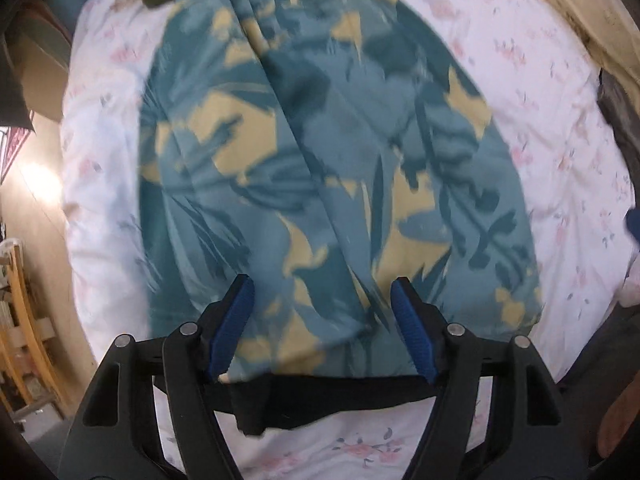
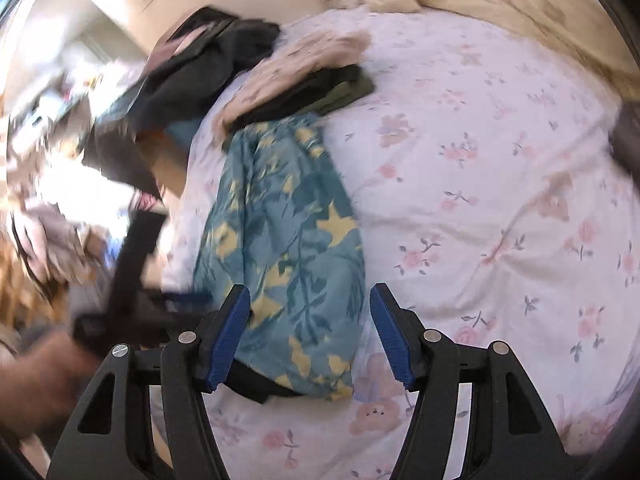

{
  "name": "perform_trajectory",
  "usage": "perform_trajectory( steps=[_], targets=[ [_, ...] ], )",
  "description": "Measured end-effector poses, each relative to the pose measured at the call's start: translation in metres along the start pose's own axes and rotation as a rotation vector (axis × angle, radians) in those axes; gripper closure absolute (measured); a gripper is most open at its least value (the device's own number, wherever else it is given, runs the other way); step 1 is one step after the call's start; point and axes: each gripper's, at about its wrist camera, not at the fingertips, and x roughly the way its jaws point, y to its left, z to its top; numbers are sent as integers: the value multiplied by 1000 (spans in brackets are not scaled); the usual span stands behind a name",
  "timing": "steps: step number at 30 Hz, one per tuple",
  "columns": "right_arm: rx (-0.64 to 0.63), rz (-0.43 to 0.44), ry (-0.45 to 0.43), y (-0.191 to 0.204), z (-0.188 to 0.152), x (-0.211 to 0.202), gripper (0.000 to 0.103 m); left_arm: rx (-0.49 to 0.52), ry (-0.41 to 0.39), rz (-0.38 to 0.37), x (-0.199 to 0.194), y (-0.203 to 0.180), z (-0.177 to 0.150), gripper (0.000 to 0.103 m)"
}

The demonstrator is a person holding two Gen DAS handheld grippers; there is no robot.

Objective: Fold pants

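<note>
Teal pants with a yellow leaf print (image 1: 320, 152) lie lengthwise on a white floral bedsheet (image 1: 552, 128), black waistband (image 1: 320, 396) nearest me. My left gripper (image 1: 322, 292) is open just above the waistband end, jaws astride the cloth and holding nothing. In the right wrist view the same pants (image 2: 284, 240) lie folded narrow, waistband near. My right gripper (image 2: 310, 300) is open over their near right edge and holds nothing. The left gripper (image 2: 132, 280) shows blurred at the left of that view.
A pile of dark and beige clothes (image 2: 280, 76) lies at the far end of the pants. A tan blanket (image 2: 520, 4) lies along the back of the bed. The bed's left edge (image 1: 76, 200) drops to a floor with wooden furniture (image 1: 24, 320).
</note>
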Motion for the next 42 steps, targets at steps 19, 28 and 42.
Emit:
perform_trajectory(
  steps=[19,28,42],
  targets=[
    [17,15,21,5,-10,0,39,-677,-143,-134,-40,158,-83,99],
    [51,-16,39,-8,-11,3,39,-642,-112,-20,-45,158,-90,26],
    [70,-31,70,-12,-12,13,39,-468,-8,-167,-1,129,-49,53]
  ],
)
